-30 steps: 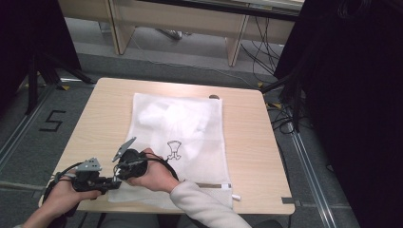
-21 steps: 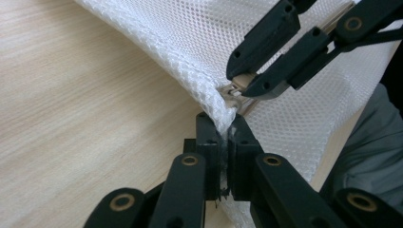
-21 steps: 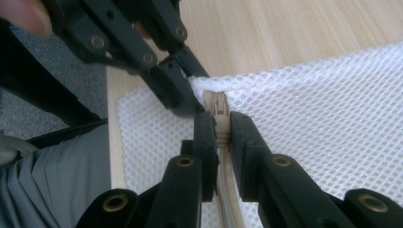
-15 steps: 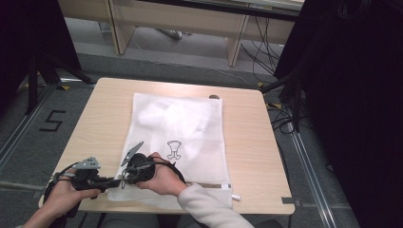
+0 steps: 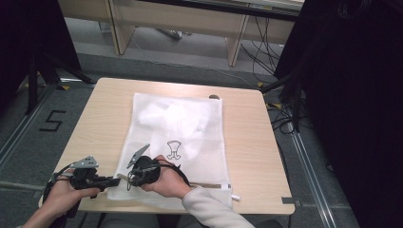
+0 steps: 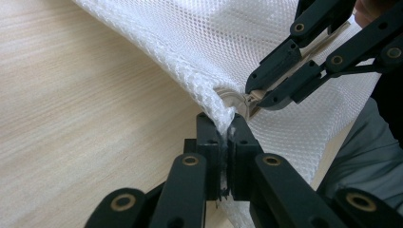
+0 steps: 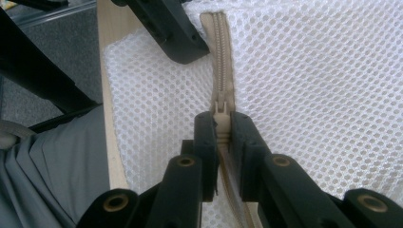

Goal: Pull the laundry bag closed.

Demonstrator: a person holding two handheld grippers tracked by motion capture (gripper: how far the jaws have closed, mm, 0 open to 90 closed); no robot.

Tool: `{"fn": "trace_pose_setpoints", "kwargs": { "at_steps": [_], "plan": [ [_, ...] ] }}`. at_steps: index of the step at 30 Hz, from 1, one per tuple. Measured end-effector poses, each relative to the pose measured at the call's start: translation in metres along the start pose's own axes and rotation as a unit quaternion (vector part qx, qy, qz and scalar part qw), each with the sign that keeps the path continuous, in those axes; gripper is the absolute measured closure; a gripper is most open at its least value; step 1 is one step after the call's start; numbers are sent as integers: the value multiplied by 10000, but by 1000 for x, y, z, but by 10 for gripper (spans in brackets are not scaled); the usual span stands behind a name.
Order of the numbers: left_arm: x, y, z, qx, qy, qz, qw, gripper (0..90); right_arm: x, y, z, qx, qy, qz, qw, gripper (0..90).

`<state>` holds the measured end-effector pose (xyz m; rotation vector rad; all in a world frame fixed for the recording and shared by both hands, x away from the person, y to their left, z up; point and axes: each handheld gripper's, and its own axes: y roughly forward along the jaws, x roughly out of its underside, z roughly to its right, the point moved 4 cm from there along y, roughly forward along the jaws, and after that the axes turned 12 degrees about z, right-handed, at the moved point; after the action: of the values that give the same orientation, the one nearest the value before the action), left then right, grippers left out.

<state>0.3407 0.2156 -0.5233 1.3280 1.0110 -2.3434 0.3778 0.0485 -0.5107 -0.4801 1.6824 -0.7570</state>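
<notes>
Plainly, the largest item is the pale wooden counter [image 5: 102, 118], square-topped, taking the middle of the high view with grey floor around it. Flat on the counter lies a white mesh laundry bag [image 5: 190, 142], running from the centre of the frame down to the near edge; something white is bundled inside its upper half, and a small black printed mark [image 5: 174, 148] sits near its middle. A beige zipper [image 7: 222, 61] runs along the bag's near edge, across the lower part of the high view.

At lower left of the high view a hand holds the left gripper [image 5: 114, 180], pointing toward the bag's near left corner. In the left gripper view its jaws are pressed together on a raised fold of mesh [image 6: 227, 124] at that corner, lifting the fabric slightly off the wood. Just right of it in the high view, at lower centre, a second hand in a light sleeve [image 5: 209, 211] holds the right gripper [image 5: 127, 176], tips close to the left one. In the right gripper view its jaws are clamped tight on the zipper's small beige slider [image 7: 219, 119], with the closed teeth extending toward the top of the frame. The left gripper view shows the same slider [image 6: 250, 99] between the right gripper's tips, just beside the pinched fold.
</notes>
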Motion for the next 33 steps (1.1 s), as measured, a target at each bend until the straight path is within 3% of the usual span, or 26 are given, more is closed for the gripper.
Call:
{"fn": "trace_pose_setpoints", "kwargs": {
  "at_steps": [2,6,8,12,14,33],
  "plan": [
    [0,1,1,-42,29,113,9999,854,0,-1,-1,22,46,-35,10000,825],
    [0,-1,0,-30,38,-18,10000,854,1,-1,0,39,16,-17,10000,825],
    [0,0,-1,-84,22,77,9999,854,2,-1,2,-55,-8,-52,10000,825],
    [0,0,0,-83,70,87,9999,854,7,-2,3,4,83,-92,9999,825],
    [0,-1,0,-47,110,-24,9999,854,6,-3,2,41,21,-95,9999,825],
    [2,-2,-2,-90,182,-79,9998,854,15,-7,5,46,142,-217,9997,825]
  ]
}}
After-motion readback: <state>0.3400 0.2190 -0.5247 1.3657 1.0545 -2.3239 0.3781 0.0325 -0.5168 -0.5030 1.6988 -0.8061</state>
